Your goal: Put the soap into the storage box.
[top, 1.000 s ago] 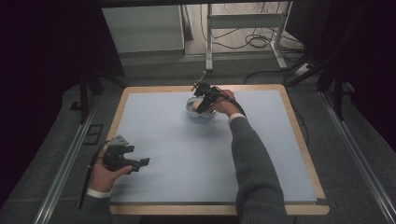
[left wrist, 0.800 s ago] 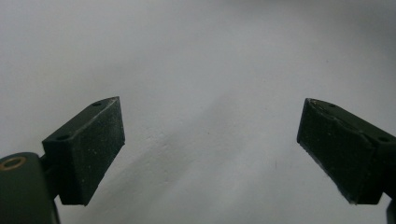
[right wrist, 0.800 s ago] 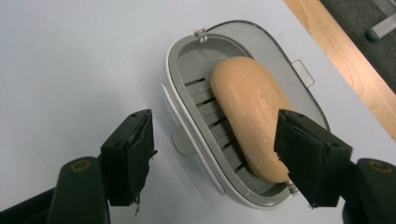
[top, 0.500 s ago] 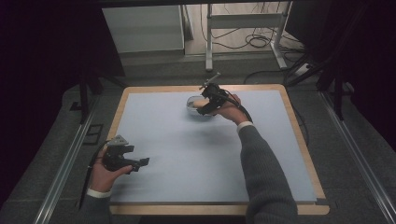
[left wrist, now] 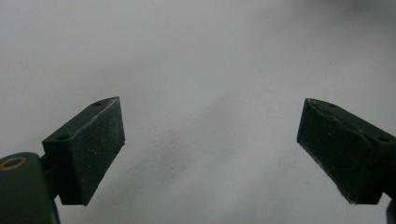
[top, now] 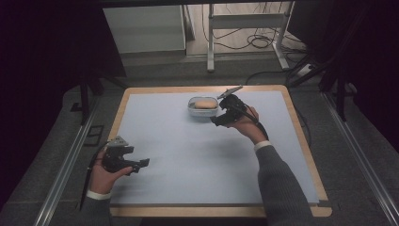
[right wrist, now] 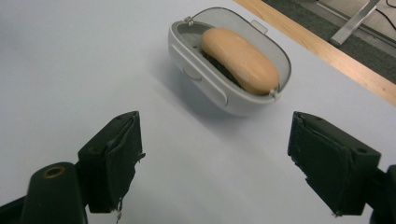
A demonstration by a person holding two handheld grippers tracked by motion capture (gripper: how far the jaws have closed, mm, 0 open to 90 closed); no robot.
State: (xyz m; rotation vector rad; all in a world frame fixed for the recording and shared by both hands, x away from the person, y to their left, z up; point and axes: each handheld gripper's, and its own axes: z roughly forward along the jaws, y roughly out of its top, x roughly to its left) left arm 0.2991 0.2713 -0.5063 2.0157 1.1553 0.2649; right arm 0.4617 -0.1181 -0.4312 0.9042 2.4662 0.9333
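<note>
Not seeing any readable text here, no labels, brands or numbers showing on the soap dish (right wrist: 219,88), the soap (right wrist: 240,60) or the surface (top: 188,155).

Person's right gripper (top: 217,120) sits just right of the white dish (top: 203,106), apart from it, jaws wide w/ nothing between; they've just been opening. Right forearm in grey sleeve reaches from near edge toward dish. Left gripper (top: 143,163) rests well left of and nearer than dish, jaws apart, empty, hand wrapped round its body.

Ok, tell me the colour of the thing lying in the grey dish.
Orange-tan, a smooth oblong piece; the right gripper view shows it best.
</note>
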